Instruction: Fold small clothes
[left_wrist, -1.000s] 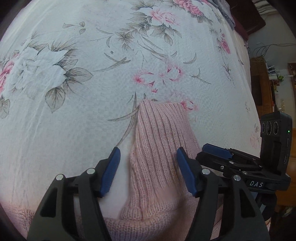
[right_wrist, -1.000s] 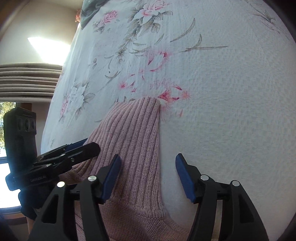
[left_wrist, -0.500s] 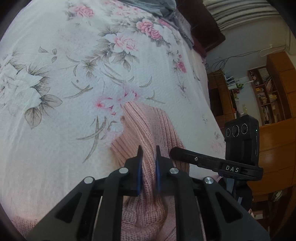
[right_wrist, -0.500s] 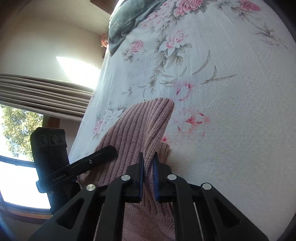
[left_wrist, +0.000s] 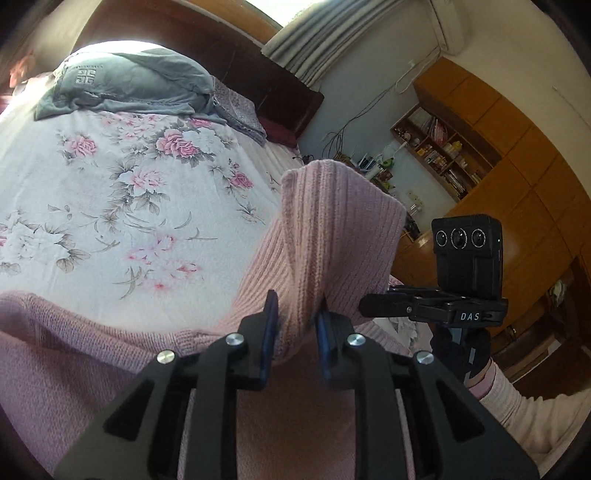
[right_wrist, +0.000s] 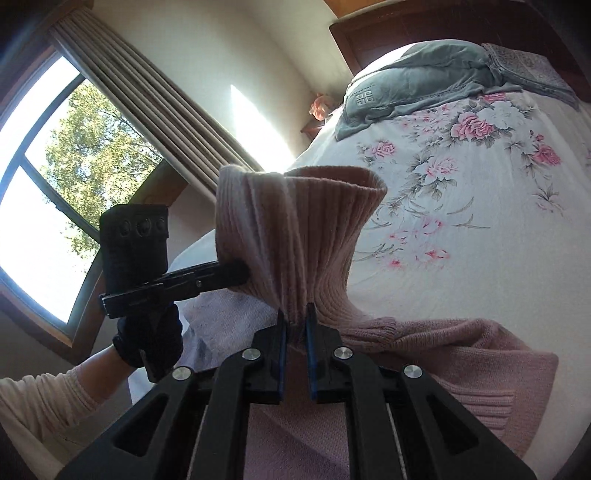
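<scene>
We held pink sweater (left_wrist: 332, 236) collar lifted above floral bedsheet (left_wrist: 122, 206): left gripper (left_wrist: 295, 325) and right gripper (right_wrist: 295, 323) both clamped on ribbed knit.

Pink rib-knit sweater (left_wrist: 332, 236), ribbed collar end lifted upright and bunched between both my hand-held grippers; body lies slack on the bed below and behind them.

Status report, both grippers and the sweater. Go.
Left gripper shut on pink sweater. Right gripper shut on it too. Ribbed collar lifted above floral bedsheet. Nothing in the way.
</scene>
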